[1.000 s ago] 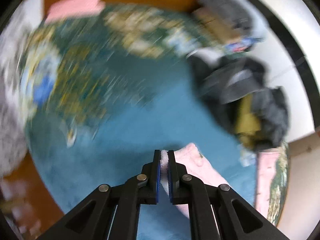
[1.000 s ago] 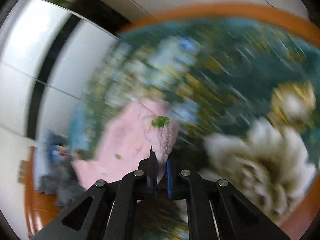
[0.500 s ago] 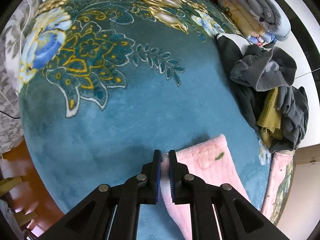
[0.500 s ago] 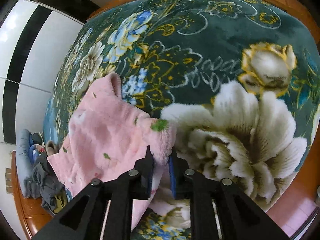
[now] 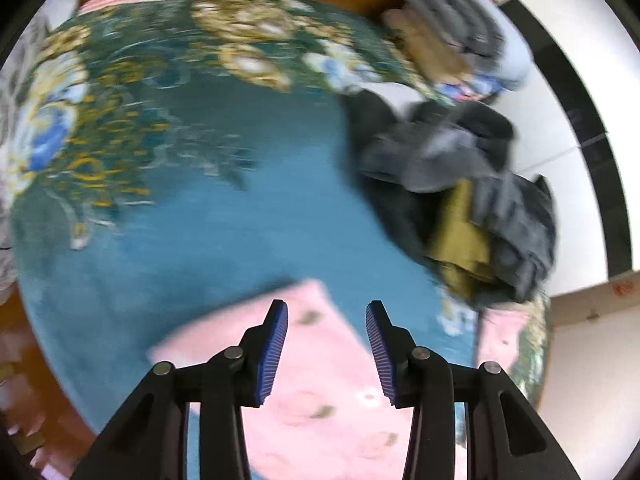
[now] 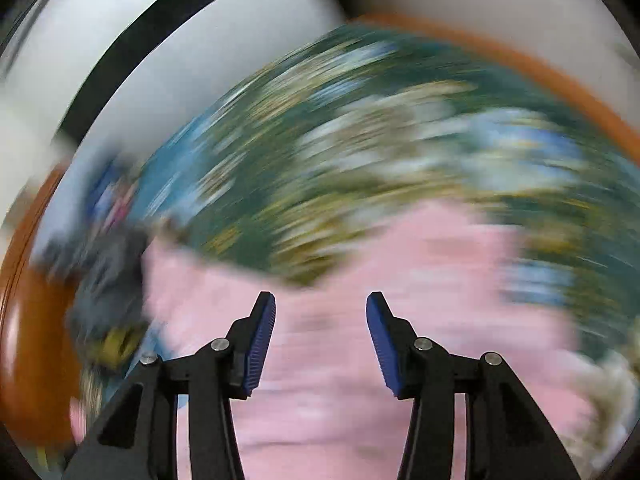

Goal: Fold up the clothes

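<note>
1. Both the left claw (image 5: 326, 344) and right claw (image 6: 320, 340) are hanging wide, gripping nothing.
2. The pink garment (image 5: 320, 392) is lying spread on the floral bed blanket (image 5: 208, 216) beneath them; folds not visibly finished.
3. An unfolded dark clothes heap (image 5: 460, 184) is waiting at two o'clock.

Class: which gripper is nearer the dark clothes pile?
Left. The left gripper is open over the pink garment, with the pile just ahead-right. The right gripper sees it farther left.

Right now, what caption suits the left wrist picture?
Open left gripper above a pink garment on a blue flowered blanket, dark clothes pile beside.
</note>
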A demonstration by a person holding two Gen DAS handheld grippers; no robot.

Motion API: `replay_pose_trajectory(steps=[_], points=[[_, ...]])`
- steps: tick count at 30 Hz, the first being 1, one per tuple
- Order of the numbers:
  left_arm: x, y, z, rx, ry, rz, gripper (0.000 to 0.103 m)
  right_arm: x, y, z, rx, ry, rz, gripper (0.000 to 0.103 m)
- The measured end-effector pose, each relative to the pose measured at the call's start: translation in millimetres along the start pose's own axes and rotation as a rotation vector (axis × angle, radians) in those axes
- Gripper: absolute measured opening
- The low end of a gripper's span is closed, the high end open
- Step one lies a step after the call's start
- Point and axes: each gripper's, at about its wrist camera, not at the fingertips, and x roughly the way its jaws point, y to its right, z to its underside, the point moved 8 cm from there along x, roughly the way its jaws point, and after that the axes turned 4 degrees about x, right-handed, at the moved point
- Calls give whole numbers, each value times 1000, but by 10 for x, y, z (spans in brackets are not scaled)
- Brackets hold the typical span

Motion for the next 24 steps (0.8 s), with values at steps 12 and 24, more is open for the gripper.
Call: replay_pose_trajectory(steps=[12,24], points=[[133,129,195,8,-57,-13,48,2712,-2823,978,-608,-347,-22,49],[315,169,282,29,-121,-13,48,3198,-2672,672,-516,-302,139,5]])
